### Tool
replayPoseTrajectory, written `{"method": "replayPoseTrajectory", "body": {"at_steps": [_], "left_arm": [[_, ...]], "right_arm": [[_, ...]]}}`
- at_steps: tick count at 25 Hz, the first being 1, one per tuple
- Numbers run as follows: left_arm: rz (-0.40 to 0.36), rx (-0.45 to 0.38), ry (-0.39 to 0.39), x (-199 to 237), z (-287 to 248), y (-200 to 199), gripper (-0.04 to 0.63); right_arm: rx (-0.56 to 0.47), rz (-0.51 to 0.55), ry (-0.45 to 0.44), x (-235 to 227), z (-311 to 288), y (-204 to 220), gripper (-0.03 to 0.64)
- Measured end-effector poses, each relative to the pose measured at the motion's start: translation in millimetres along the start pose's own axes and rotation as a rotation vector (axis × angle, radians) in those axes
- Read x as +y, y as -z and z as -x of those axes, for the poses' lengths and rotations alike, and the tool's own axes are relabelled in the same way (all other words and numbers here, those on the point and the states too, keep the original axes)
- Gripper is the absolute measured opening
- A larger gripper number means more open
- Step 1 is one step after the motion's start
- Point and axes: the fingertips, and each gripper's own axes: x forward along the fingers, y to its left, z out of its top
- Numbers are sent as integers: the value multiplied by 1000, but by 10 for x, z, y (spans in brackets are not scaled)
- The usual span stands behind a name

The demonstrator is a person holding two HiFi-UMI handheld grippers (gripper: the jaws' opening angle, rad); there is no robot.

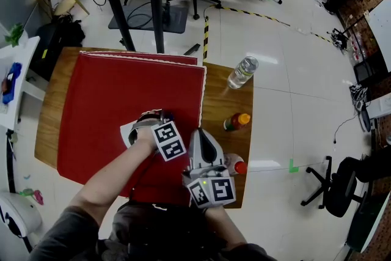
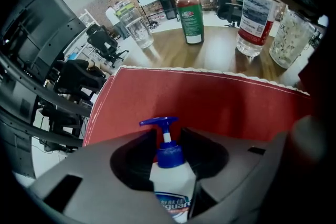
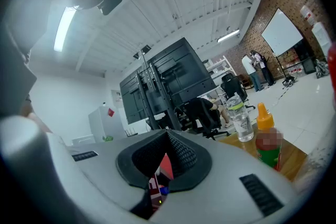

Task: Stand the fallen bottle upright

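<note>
**Pump bottle clamped at the shoulder, not yet upright**

Pump bottle [image 2: 172,186]: white plastic body, blue pump head [image 2: 160,123], low on the red cloth [image 1: 122,95] toward the near side of the tabletop [image 1: 229,101]. Seemingly on its side, nozzle end aimed at the far edge. Gripped by the left tool [image 2: 168,136], pads pressed on both flanks just below the blue collar.

Probably light to middling in weight, depending on a fill level hidden behind opaque walls. Likely smooth, a little slippery, and thin-walled enough to dent under a hard squeeze. Best held at the shoulder as now, or lower on the flat body for less swing. Never by the pump stem, thin and loose-looking. Expect some slosh and a top-heavy wobble on the soft cloth. Set the base down flat before letting go.

Right tool [image 3: 167,136]: closed on nothing, held level just beside the left one.

Further out, on bare wood to the right of the cloth: a sauce bottle with orange cap [image 2: 189,13], a water bottle with a red label [image 2: 257,13], a speckled glass jar [image 2: 290,36], and a clear bottle [image 2: 137,26] at the far corner. All upright, well apart from the pump bottle, none in the tipping path. Closest obstruction: the right tool itself, near the left wrist. Keep it clear during the swing.
</note>
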Motion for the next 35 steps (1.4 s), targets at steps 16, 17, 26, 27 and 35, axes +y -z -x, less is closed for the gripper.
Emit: {"method": "replayPoseTrajectory", "body": {"at_steps": [16,17,26,27,35], "left_arm": [[152,-177,-48,172,624,24,184],[163,-185,-55,191,661,44,184],[246,-289,-109,362,1111,182,184],[257,-299,-115,378,1153,199,184],[333,-386,-174,513,1447,324,184]], "right_arm": [[-10,19,-21,217,52,-71,11],[-9,20,-22,234,54,-70,11],[-10,35,-30,419,37,-70,11],[-10,38,-30,434,39,-70,11],[-8,51,-41,604,51,-58,11]]}}
